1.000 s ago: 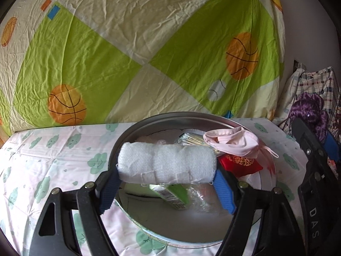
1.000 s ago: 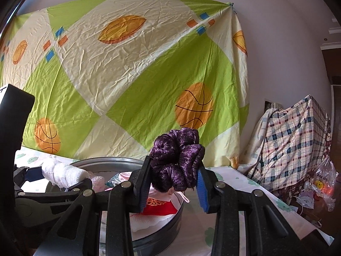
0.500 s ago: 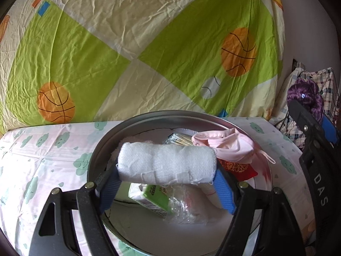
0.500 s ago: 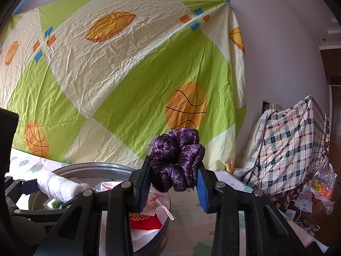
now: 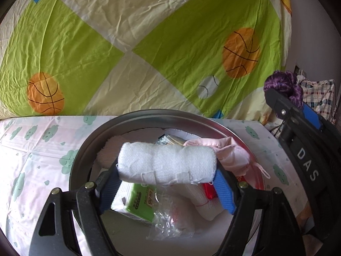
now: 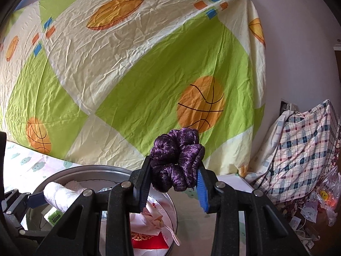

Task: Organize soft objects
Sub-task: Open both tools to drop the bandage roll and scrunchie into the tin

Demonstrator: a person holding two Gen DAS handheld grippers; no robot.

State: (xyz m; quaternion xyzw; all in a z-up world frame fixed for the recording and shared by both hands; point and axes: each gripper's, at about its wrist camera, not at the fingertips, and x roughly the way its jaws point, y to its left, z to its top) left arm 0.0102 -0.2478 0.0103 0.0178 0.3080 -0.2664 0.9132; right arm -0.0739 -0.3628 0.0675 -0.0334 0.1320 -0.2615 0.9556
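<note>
Over the last second I have carried my left gripper in over the round metal basin, so the basin now fills the lower part of the left wrist view where a moment ago I saw more of its far rim and the cloud-print sheet beside it; my right gripper has swung off to the right, and the basin has slid toward the lower left corner of its view. My left fingers are closed lengthwise on the white rolled towel, one blue pad at each end, and the roll hangs level above the clutter inside: a green tissue pack, a crinkled clear bag, a pink cloth and something red under it. My right fingers are pinched firmly on the purple scrunchie, held up high and clear of the basin, just off its right rim. I read this as both soft pieces lifted out for sorting, though I cannot tell from here how high the towel sits above the pile. Neither piece has a landing spot in view yet, so the placing step looks undone.
</note>
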